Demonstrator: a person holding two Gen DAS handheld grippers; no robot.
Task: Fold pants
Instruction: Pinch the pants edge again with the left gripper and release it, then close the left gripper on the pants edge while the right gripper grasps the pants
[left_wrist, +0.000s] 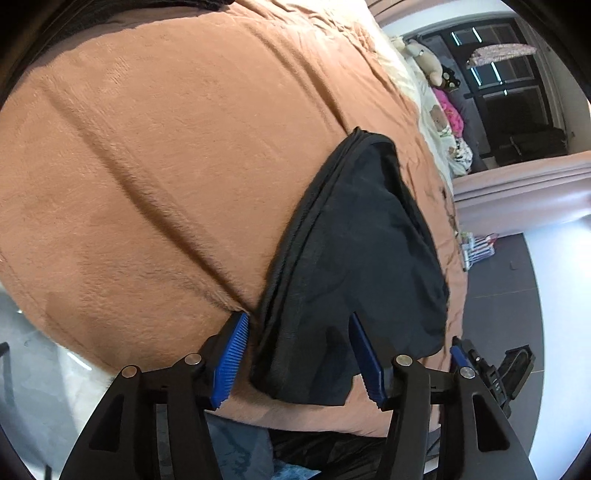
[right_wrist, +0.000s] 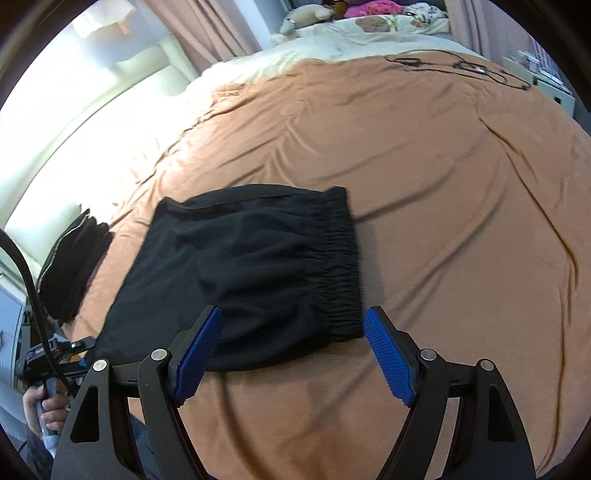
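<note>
- black pants (right_wrist: 251, 273) folded up, lying near the front edge of the brown blanket (right_wrist: 424, 177)
- my left gripper (left_wrist: 299, 354) straddles their folded edge, pads off the cloth
- right gripper (right_wrist: 293, 354) wide, holding nothing

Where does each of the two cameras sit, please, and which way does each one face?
Left wrist: sits on the left gripper, looking down along its open fingers at the folded pants on the blanket; the right gripper shows at lower right.
Right wrist: sits on the right gripper, facing down across the bed at the pants, jaws open; a hand shows at lower left.
Shared: pants, blanket, plush toys at the bed's far end.
</note>
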